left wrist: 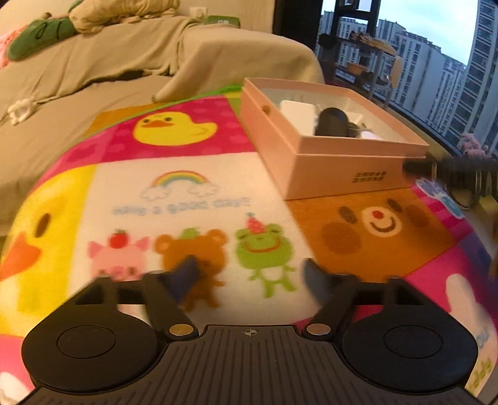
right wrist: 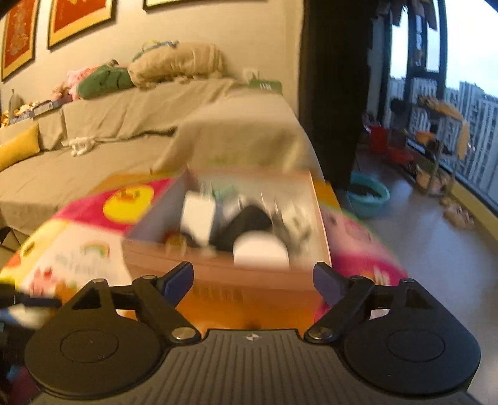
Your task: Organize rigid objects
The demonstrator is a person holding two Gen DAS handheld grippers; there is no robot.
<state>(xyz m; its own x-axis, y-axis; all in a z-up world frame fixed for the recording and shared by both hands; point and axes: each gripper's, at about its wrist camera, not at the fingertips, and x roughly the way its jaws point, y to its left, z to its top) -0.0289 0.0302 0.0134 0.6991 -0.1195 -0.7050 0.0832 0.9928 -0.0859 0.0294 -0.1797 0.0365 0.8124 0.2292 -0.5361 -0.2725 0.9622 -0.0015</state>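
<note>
The pink box (left wrist: 323, 168) looks like matt, smooth cardboard. Under it, the cartoon blanket (left wrist: 174, 199) is soft, fuzzy cloth. Behind the box, the sofa cover (left wrist: 93, 71) is wrinkled matt beige fabric.

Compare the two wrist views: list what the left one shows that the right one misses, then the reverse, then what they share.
Left wrist only: the cartoon blanket's rainbow, frog and bear face, sharply printed, and the black lettering on the pink box's side.

Right wrist only: framed red pictures on the wall, a yellow cushion, and a teal basin on the floor.

Both: the open pink box holding white and black items, the covered sofa, the window with towers, and open, empty blue fingers.
</note>
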